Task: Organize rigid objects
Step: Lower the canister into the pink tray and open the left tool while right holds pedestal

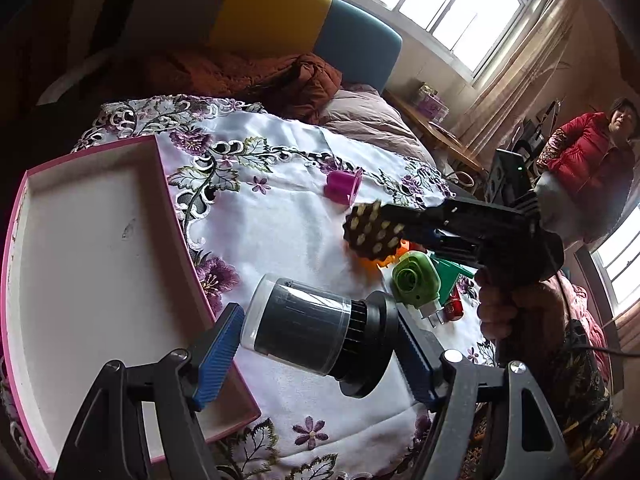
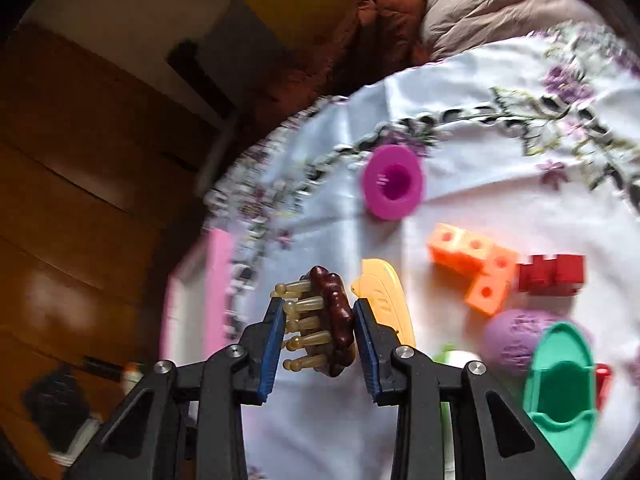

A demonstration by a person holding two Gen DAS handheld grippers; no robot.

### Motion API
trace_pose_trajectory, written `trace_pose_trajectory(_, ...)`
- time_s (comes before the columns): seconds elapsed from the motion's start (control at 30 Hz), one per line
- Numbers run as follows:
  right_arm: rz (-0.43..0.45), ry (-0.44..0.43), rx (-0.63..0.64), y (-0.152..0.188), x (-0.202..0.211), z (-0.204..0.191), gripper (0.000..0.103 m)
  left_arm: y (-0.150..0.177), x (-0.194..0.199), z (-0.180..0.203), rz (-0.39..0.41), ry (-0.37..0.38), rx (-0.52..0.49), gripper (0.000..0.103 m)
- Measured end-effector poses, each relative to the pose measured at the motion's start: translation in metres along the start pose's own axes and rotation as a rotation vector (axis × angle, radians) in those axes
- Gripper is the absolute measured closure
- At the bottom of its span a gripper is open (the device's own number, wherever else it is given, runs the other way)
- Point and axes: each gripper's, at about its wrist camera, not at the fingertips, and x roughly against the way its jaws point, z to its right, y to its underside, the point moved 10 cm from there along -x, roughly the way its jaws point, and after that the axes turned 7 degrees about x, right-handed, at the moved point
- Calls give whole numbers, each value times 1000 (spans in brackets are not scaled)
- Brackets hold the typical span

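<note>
Both grippers loaded, over the white embroidered tablecloth (image 1: 280, 216).

Left gripper (image 1: 320, 340) jaws clamp the clear-and-black cylindrical canister (image 1: 308, 326) end to end, beside the pink tray's (image 1: 176, 208) right wall; smooth plastic, probably light and slippery, so gripping the ribbed black base looks safer. Right gripper (image 2: 318, 332) pinches the brown wooden peg massager (image 2: 320, 320) across its rigid body, above the cloth's left edge.

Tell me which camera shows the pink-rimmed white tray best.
The left wrist view: the pink-rimmed white tray fills its left side, with the white floor and walls plain to see. The right wrist view catches only a blurred pink sliver of it beyond the right gripper.
</note>
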Motion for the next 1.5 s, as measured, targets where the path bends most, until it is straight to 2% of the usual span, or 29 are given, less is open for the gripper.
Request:
trace_pose_trajectory(0.03, 29, -100, 8, -6, 6, -13, 69, 0, 0, 0, 2, 1, 3, 29)
trace_pose_trajectory(0.07, 36, -74, 31, -7, 6, -14, 69, 0, -1, 0, -1, 2, 5, 29)
trace_pose_trajectory(0.1, 5, 114, 80, -3, -1, 2, 68, 0, -2, -1, -5, 1, 7, 29)
trace_pose_trajectory(0.13, -35, 263, 84, 4, -7, 21, 68, 0, -2, 0, -6, 0, 7, 29)
trace_pose_trajectory(0.17, -54, 203, 22, 9, -11, 24, 68, 0, -1, 1, -4, 2, 4, 29)
trace_pose_trajectory(0.23, -15, -72, -25, 0, -9, -5, 70, 0, 0, 2, 0, 6, 3, 29)
trace_pose_trajectory(0.27, 0, -21, 20, -3, -7, -7, 72, 0, 0, 2, 0, 8, 6, 29)
trace_pose_trajectory(0.3, -9, 231, 115, -2, -8, 9, 81, 0, 0, 1, -1, 5, 6, 29)
trace_pose_trajectory(0.33, -29, 384, 160, 2, -11, 20, 100, 0, 0, 1, -1, 0, 5, 29)
trace_pose_trajectory(0.37, -45, 254, 96, 6, -17, 13, 100, -1, 1, 1, 2, 1, 6, 29)
trace_pose_trajectory(0.4, -38, 144, 85, 4, -17, 1, 100, -1, 2, 1, 4, 3, 5, 29)
trace_pose_trajectory(0.43, -29, 125, 115, 1, -17, -7, 100, -2, 3, 0, 9, 0, 5, 29)
trace_pose_trajectory(0.57, -53, 181, 128, 7, -27, -4, 97, -5, 7, -5, 21, -7, 21, 29)
trace_pose_trajectory(0.6, -61, 207, 154, 9, -30, -5, 94, -5, 9, -6, 27, -11, 20, 29)
trace_pose_trajectory(0.67, -71, 210, 169, 13, -34, -9, 63, -6, 12, -10, 35, -18, 25, 29)
trace_pose_trajectory(0.7, -74, 209, 181, 14, -37, -11, 42, -7, 14, -12, 38, -17, 31, 29)
trace_pose_trajectory(0.73, -75, 224, 213, 16, -39, -14, 37, -7, 16, -14, 40, -19, 35, 29)
trace_pose_trajectory(0.9, -104, 294, 396, 24, -53, -28, 37, -10, 25, -27, 58, -31, 54, 29)
trace_pose_trajectory(1.07, -183, 393, 571, 40, -72, -32, 37, -20, 37, -46, 91, -52, 81, 29)
trace_pose_trajectory(1.17, -224, 436, 633, 46, -92, -31, 42, -29, 45, -66, 114, -89, 98, 29)
trace_pose_trajectory(1.2, -232, 456, 650, 48, -94, -28, 47, -33, 48, -74, 122, -104, 105, 29)
trace_pose_trajectory(1.23, -236, 471, 662, 48, -100, -26, 58, -37, 50, -83, 127, -122, 110, 29)
trace_pose_trajectory(1.4, -192, 456, 634, 39, -109, -25, 81, -67, 55, -135, 156, -239, 124, 29)
trace_pose_trajectory(1.5, -201, 464, 659, 39, -111, -27, 81, -81, 46, -166, 150, -311, 127, 29)
